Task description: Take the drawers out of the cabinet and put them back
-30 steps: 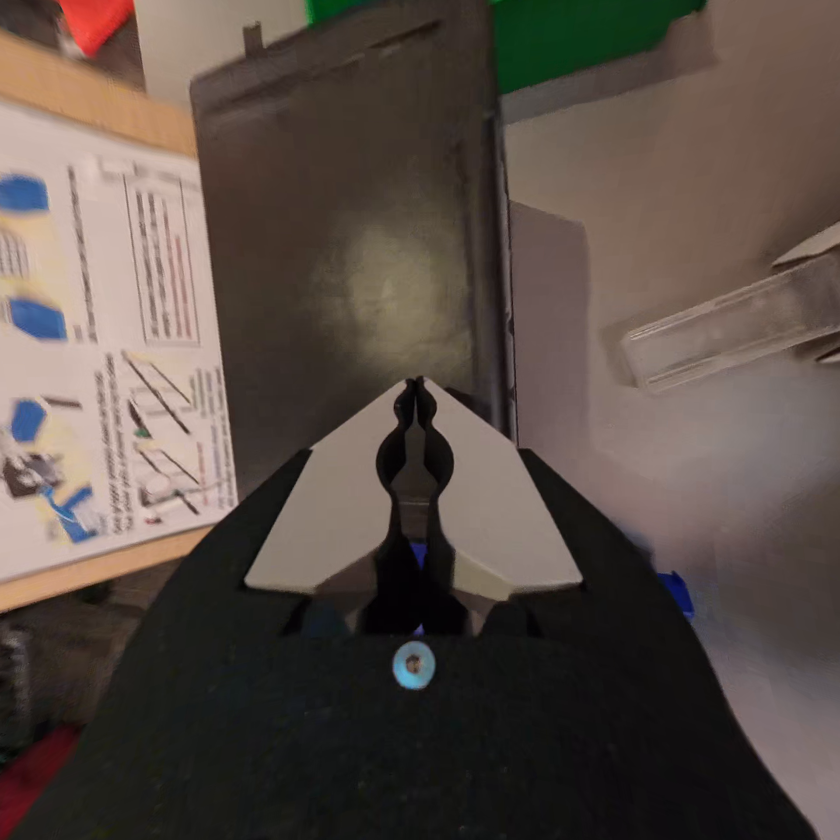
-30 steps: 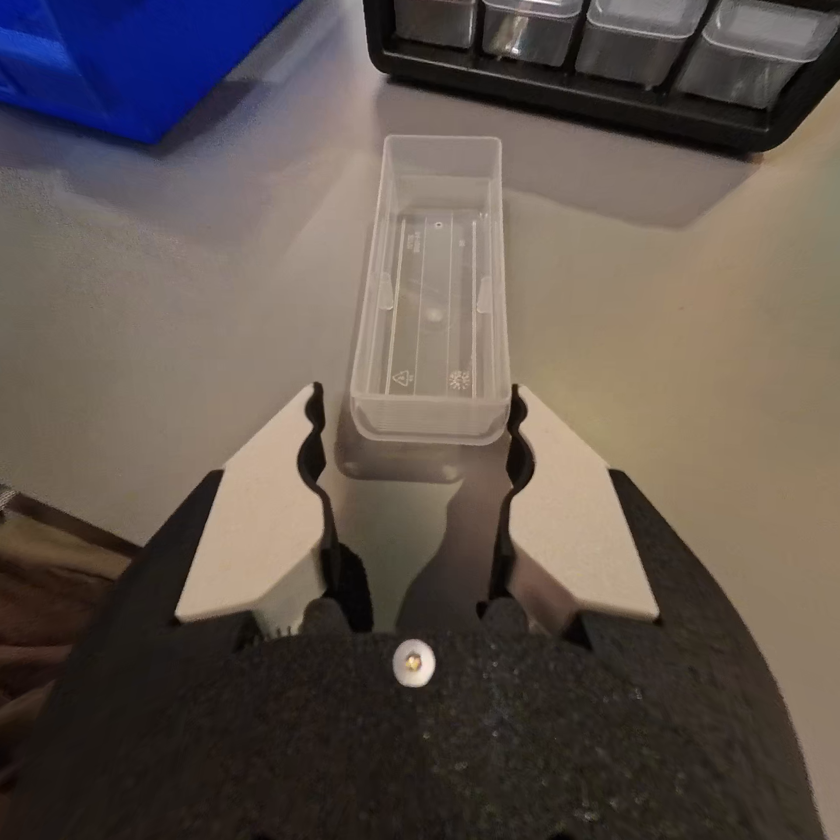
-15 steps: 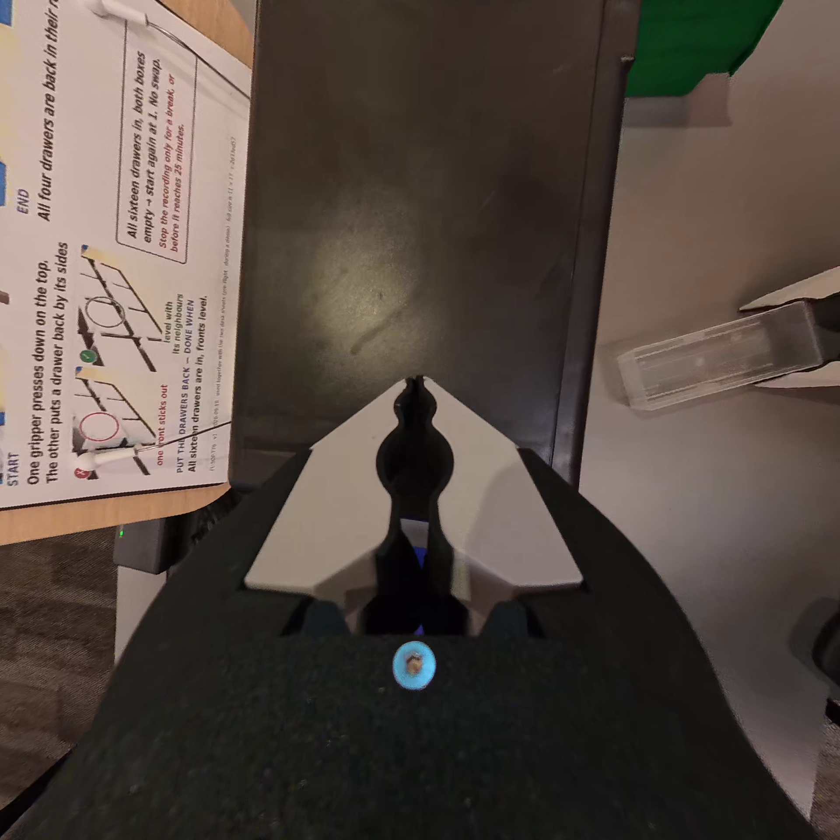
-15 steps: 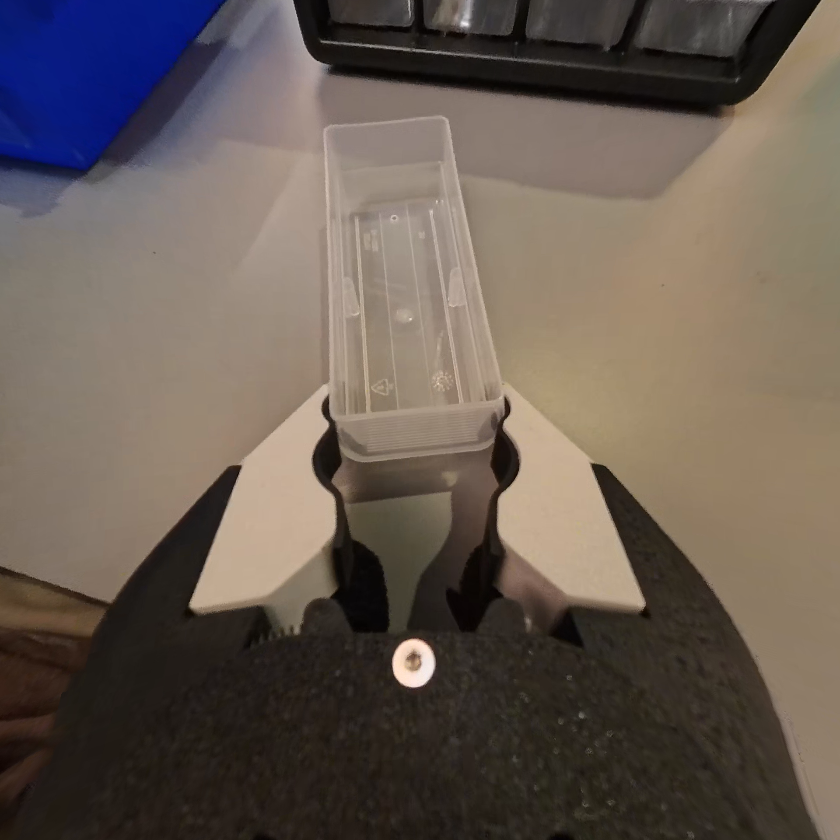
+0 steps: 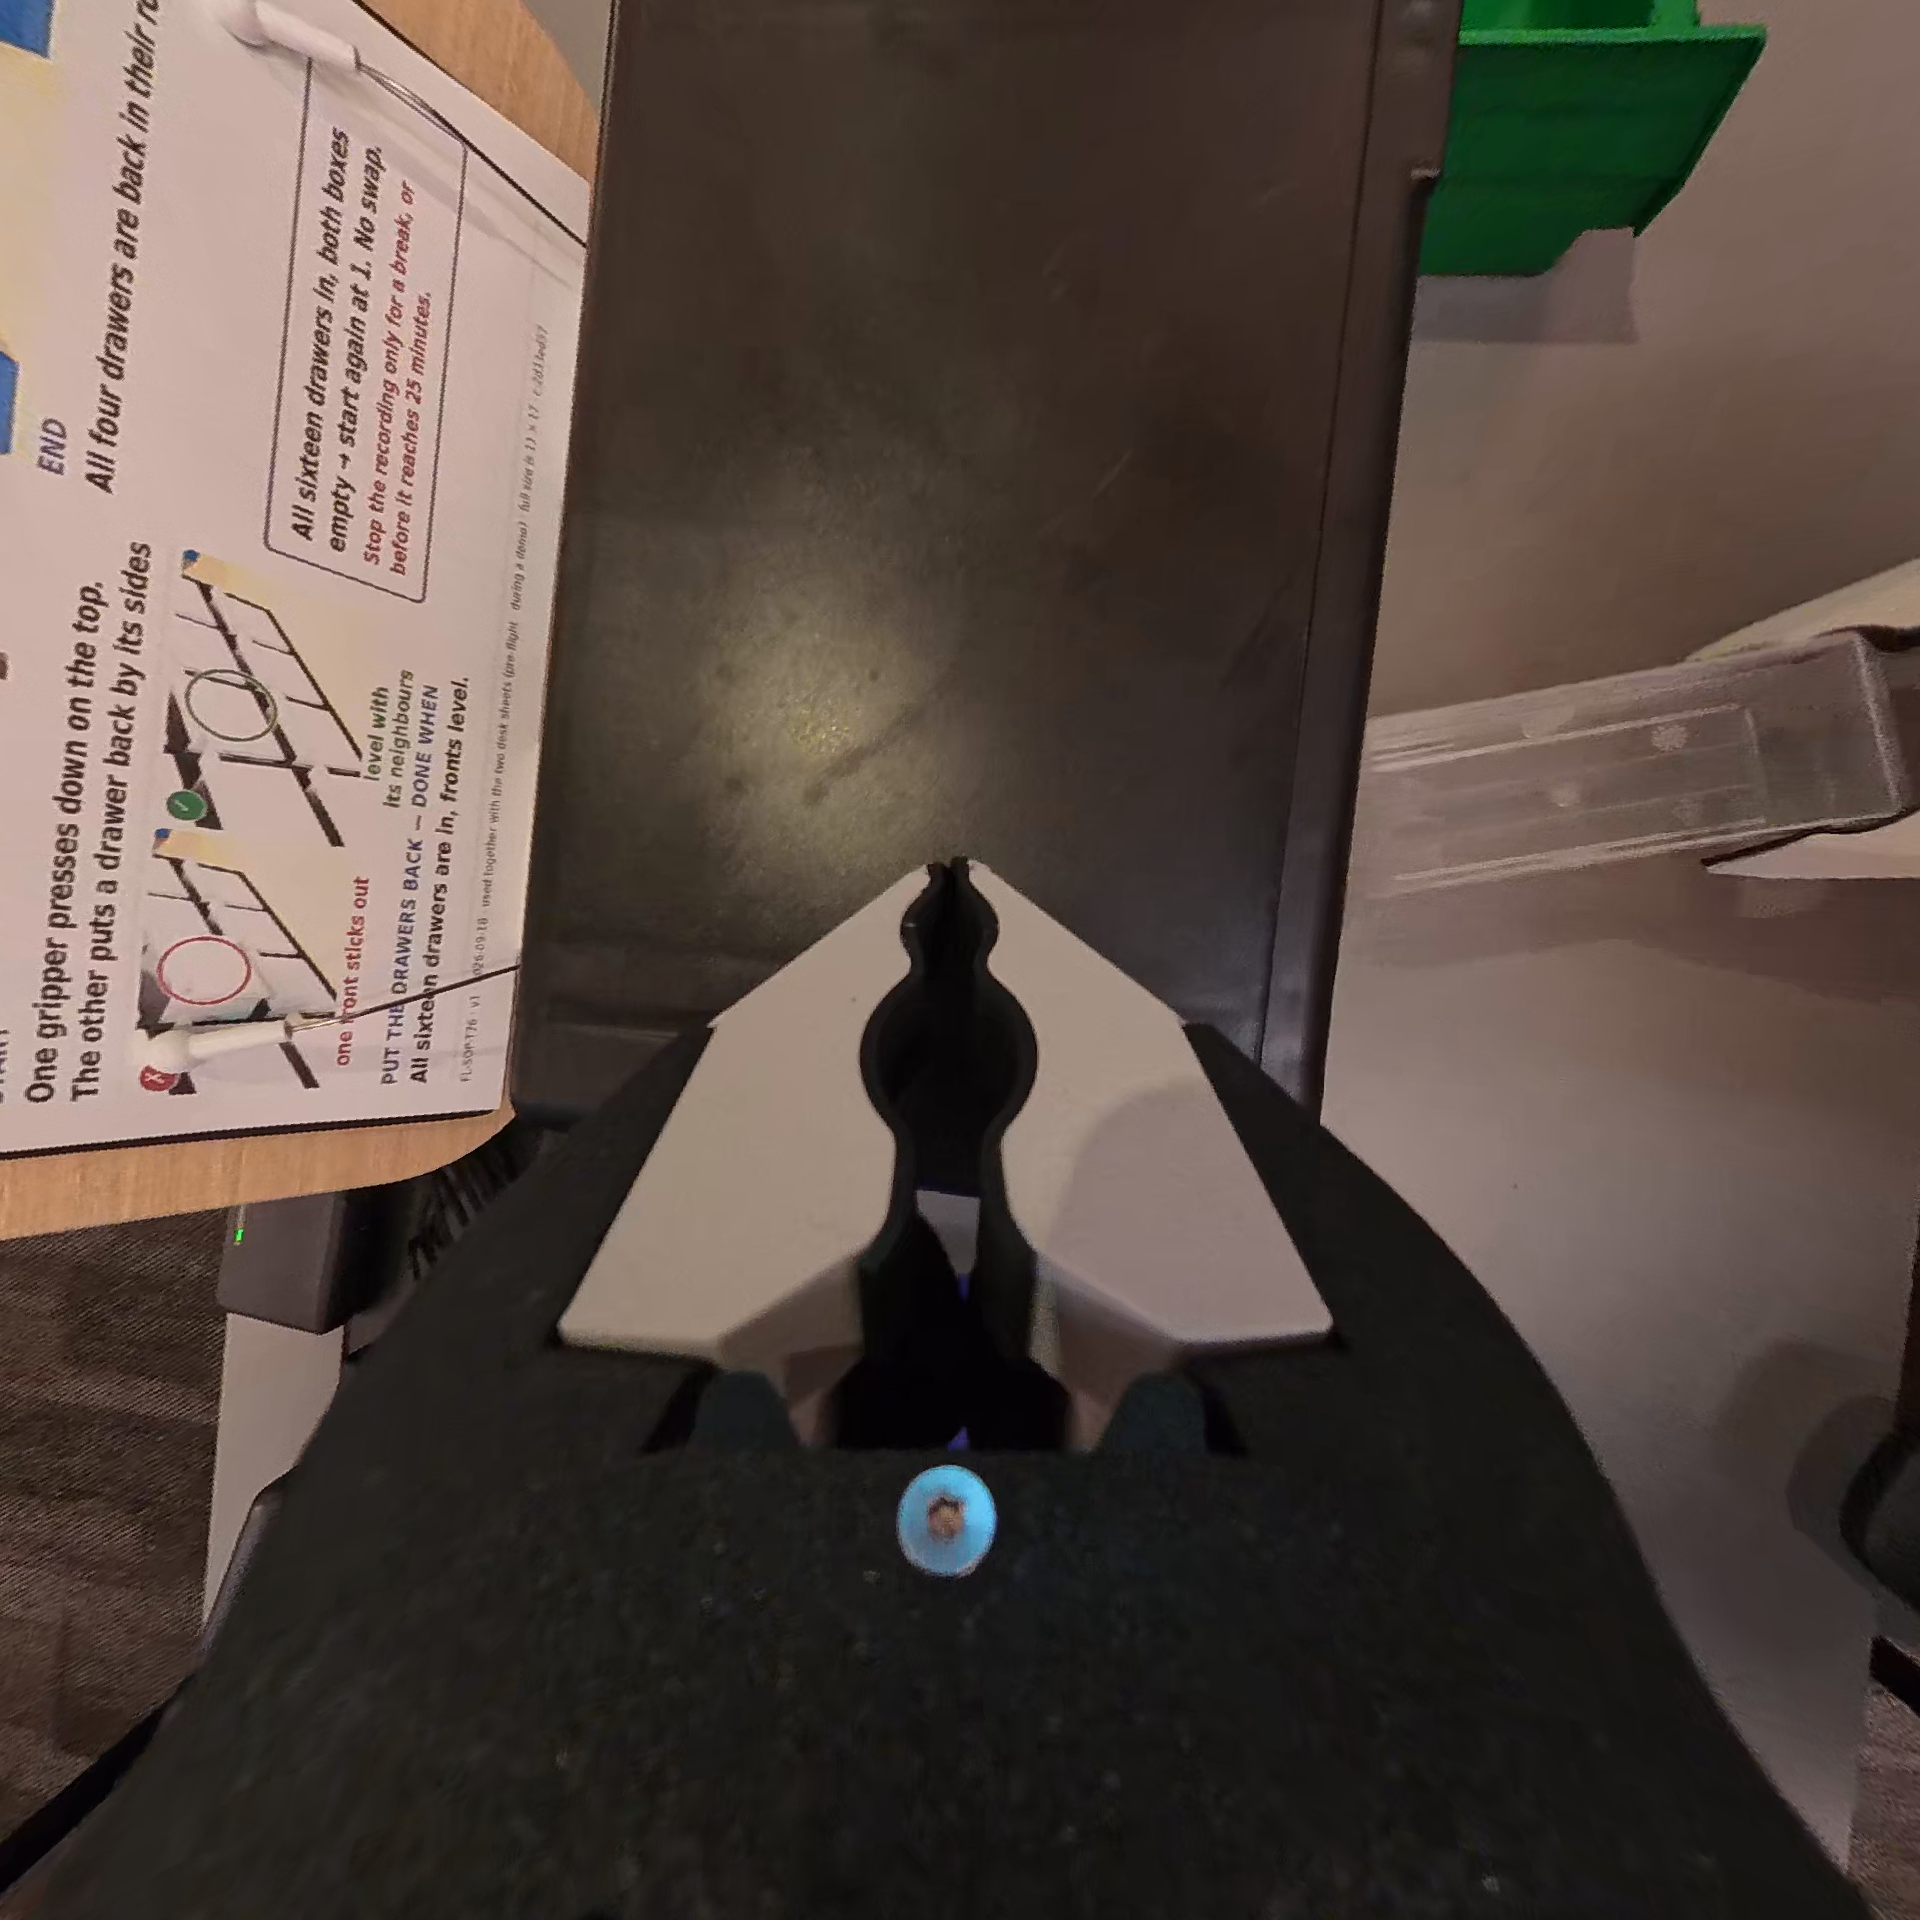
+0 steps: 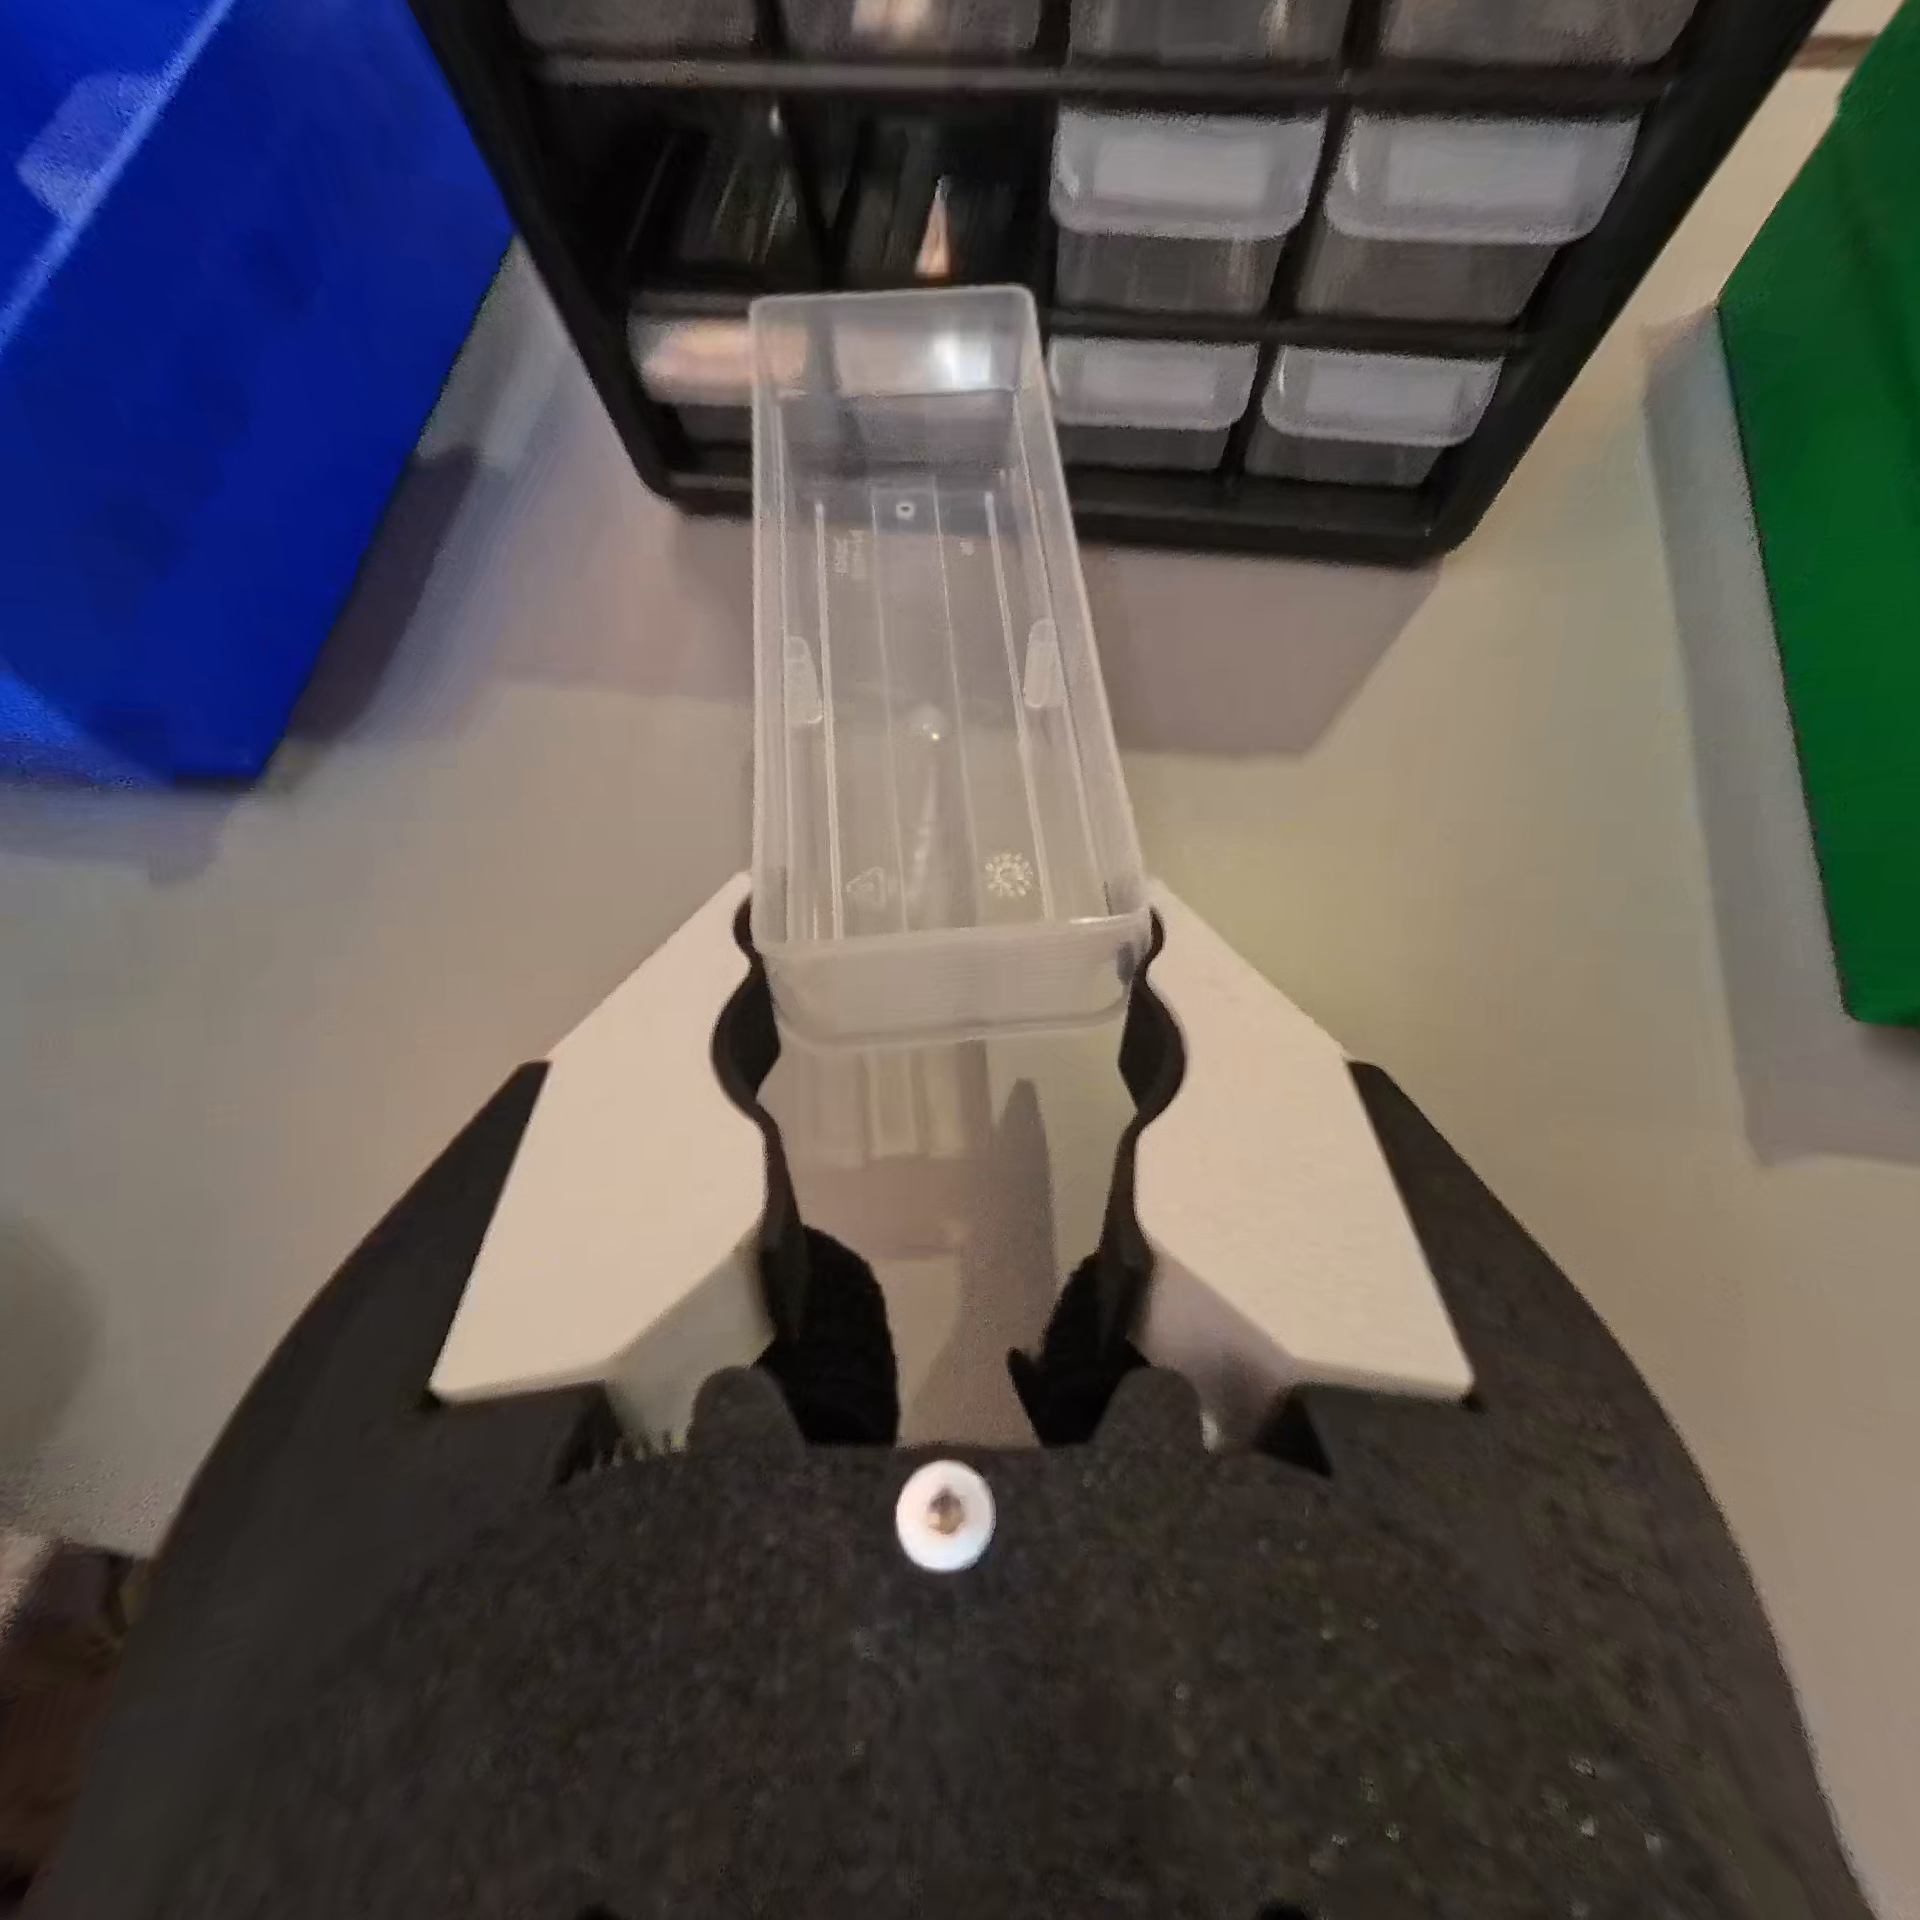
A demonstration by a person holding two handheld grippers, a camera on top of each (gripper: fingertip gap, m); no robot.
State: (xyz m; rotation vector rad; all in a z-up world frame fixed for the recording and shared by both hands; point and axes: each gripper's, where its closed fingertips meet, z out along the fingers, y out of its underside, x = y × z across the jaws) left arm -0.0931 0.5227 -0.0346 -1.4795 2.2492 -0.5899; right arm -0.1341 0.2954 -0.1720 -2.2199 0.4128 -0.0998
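Currently I am clamping the right gripper (image 6: 951, 966) on the clear drawer (image 6: 925, 665) by its sides; light, slick, thin-walled. I am pressing the clenched, empty left gripper (image 5: 951, 868) on the cabinet (image 5: 966, 468) top.

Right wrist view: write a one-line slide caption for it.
Right gripper clamps an empty clear drawer by its sides, pointing it at the black cabinet between blue bin and green bin.
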